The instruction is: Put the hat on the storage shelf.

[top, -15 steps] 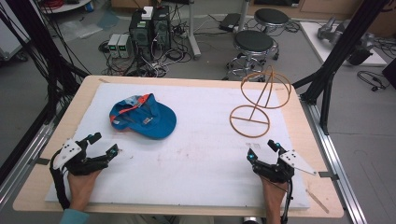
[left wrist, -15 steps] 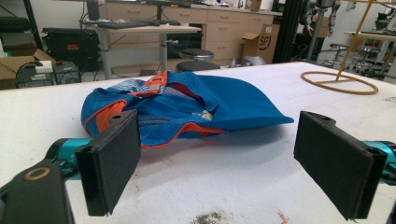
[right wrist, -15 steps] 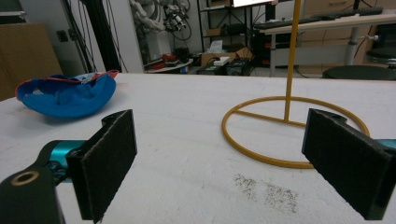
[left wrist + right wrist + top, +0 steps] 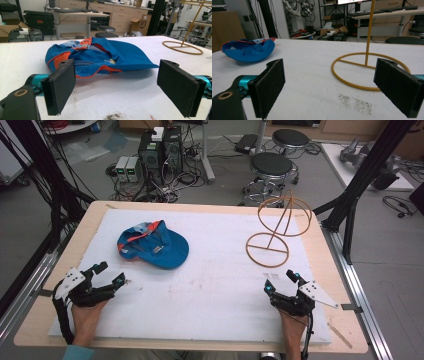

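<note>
Nothing is judged done so far: the blue cap is seen lying crumpled and upside down on the white padded table cover, and the wire hat stand is left bare, well apart from it on the right. The left gripper is held near the cap with its jaws spread wide and nothing between them; the right gripper is held just short of the stand's base ring, jaws likewise wide and empty. Grasping, lifting and hanging appear to be left. The cap is soft fabric trimmed in orange; the stand is thin rigid rod bent into hoops.
</note>
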The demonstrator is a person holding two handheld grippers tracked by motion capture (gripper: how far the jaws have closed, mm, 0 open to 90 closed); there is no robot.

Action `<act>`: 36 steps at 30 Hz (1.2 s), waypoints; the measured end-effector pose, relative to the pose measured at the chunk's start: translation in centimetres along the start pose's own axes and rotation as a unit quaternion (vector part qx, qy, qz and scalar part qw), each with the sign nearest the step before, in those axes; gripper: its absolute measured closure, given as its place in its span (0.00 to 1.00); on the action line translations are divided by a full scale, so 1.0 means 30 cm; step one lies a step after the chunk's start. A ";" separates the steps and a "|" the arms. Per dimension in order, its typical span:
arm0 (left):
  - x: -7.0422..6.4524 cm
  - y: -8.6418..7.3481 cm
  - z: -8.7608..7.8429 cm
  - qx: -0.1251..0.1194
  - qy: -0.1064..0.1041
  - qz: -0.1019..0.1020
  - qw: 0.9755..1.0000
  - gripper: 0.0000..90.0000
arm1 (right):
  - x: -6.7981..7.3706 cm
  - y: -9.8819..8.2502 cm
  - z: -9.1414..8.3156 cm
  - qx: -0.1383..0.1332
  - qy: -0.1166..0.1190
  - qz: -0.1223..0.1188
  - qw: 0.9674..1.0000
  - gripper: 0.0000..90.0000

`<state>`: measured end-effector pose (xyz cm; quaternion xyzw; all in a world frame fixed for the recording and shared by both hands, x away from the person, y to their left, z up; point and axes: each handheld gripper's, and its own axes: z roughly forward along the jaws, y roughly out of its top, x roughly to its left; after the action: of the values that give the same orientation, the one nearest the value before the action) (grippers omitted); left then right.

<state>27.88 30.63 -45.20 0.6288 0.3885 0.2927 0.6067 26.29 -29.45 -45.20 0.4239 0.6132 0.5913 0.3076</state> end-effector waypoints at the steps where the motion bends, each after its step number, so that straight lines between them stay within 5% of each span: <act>1: 0.000 0.000 0.000 0.001 0.000 0.002 1.000 0.17 | 0.000 0.000 -0.001 0.000 0.000 0.001 1.000 0.10; 13: 0.015 0.006 0.006 0.009 0.008 -0.017 1.000 0.17 | 0.001 0.000 -0.001 0.001 0.004 -0.003 1.000 0.10; 19: 0.047 0.051 0.017 0.018 0.016 -0.008 1.000 0.17 | -0.002 0.000 0.001 0.000 0.004 -0.003 1.000 0.10; 26: 0.060 0.136 0.067 0.039 0.001 0.012 0.999 0.17 | -0.002 0.001 0.001 0.003 0.004 -0.001 1.000 0.10; 36: 0.094 0.255 0.165 0.097 -0.017 0.044 0.994 0.17 | -0.004 0.001 0.002 0.003 0.005 0.002 1.000 0.10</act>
<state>34.53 30.65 -38.37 0.7058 0.3767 0.2698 0.5358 26.41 -29.51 -45.19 0.4234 0.6158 0.5918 0.3022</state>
